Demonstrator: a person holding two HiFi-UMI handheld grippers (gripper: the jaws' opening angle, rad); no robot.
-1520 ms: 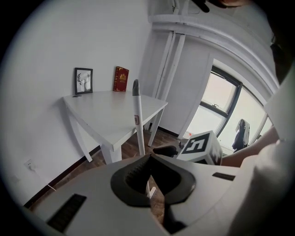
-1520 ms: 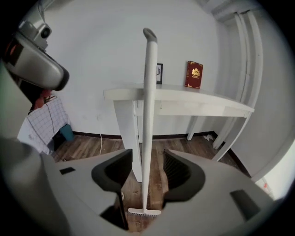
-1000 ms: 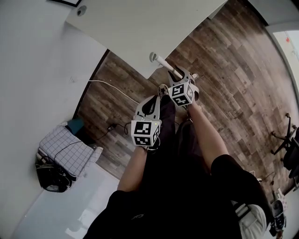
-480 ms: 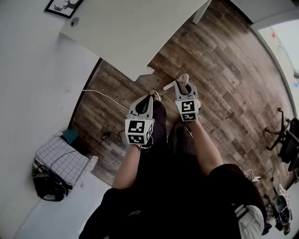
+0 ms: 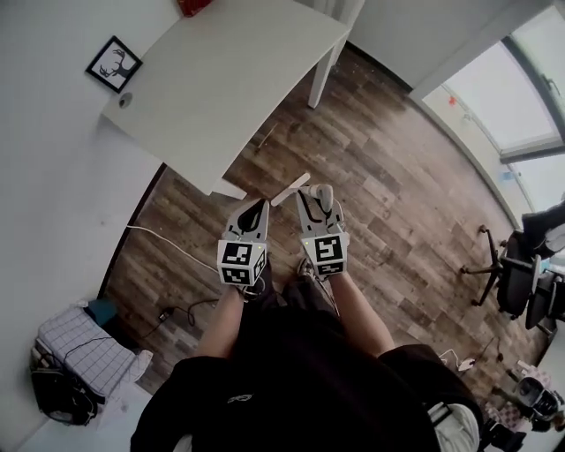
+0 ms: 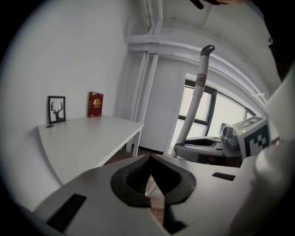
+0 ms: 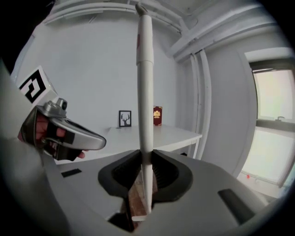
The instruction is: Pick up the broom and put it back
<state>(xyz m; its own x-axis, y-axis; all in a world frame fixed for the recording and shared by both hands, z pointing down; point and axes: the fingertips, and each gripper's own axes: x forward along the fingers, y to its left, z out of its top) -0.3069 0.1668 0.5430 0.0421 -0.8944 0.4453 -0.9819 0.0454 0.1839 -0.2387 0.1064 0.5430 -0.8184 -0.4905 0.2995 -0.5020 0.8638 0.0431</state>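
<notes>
The broom's white handle (image 7: 145,83) stands upright between the jaws of my right gripper (image 7: 144,161), which is shut on it. In the head view a short white stretch of the handle (image 5: 290,189) shows just ahead of the right gripper (image 5: 316,199). The left gripper view shows the handle (image 6: 197,90) rising to a dark hooked tip, with the right gripper (image 6: 209,148) at its foot. My left gripper (image 5: 256,212) hangs close beside the right one, shut, with nothing in its jaws (image 6: 148,171). The broom head is hidden.
A white table (image 5: 221,79) stands ahead to the left against the wall, with a framed deer picture (image 5: 113,64) and a red book (image 5: 192,7) on it. A white cable (image 5: 163,243) crosses the wooden floor. A checked bag (image 5: 75,349) lies at the left, an office chair (image 5: 512,282) at the right.
The right gripper closed on the broom handle and rose with it. The left gripper rose alongside. The head view swung upward, so that the whole table came into sight.
</notes>
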